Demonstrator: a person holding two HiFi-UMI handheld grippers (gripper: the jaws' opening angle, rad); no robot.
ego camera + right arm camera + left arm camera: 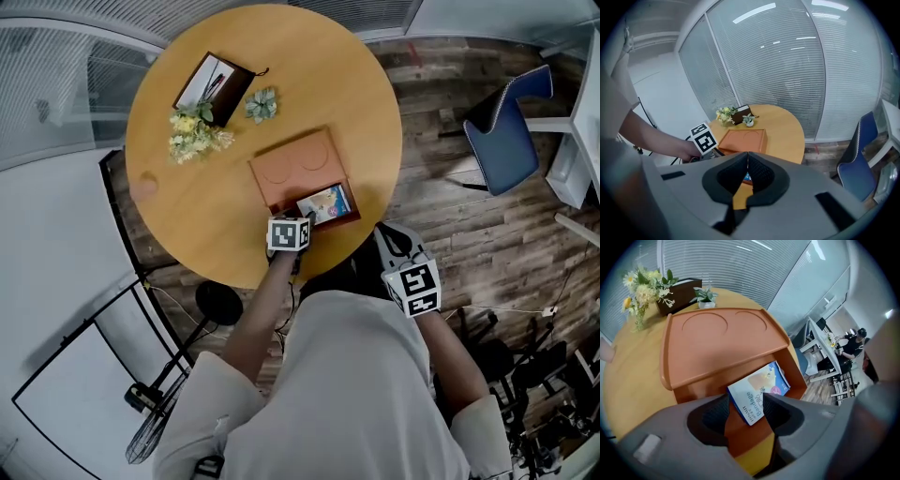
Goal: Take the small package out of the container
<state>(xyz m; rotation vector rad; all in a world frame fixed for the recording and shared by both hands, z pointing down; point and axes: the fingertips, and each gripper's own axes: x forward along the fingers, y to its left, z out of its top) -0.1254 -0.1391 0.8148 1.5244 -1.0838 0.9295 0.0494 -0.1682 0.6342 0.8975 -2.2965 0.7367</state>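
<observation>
**Left Jaws Open at the Small Package**

Head view. One small package [325, 203] lies in the open end of one container [291, 169] on the desk [361, 94]. The left gripper [306, 223] stands at that end, the package just ahead of its jaws. The right gripper [392, 246] hangs off the desk edge, the container well apart from its jaws. Also on the desk are one flower bunch [195, 131], one small plant [262, 104] and one dark box [214, 86].

Left gripper view. The jaws stand apart. The package's near corner lies between them, unpressed, and the container's covered part lies beyond.

Right gripper view. The jaws are closed together on nothing.

Handling. The package appears to be a thin printed carton: probably light, stiff along its edges, crushable across its faces, and glossy enough to slip. Take hold across the narrow near end with moderate pressure.
</observation>
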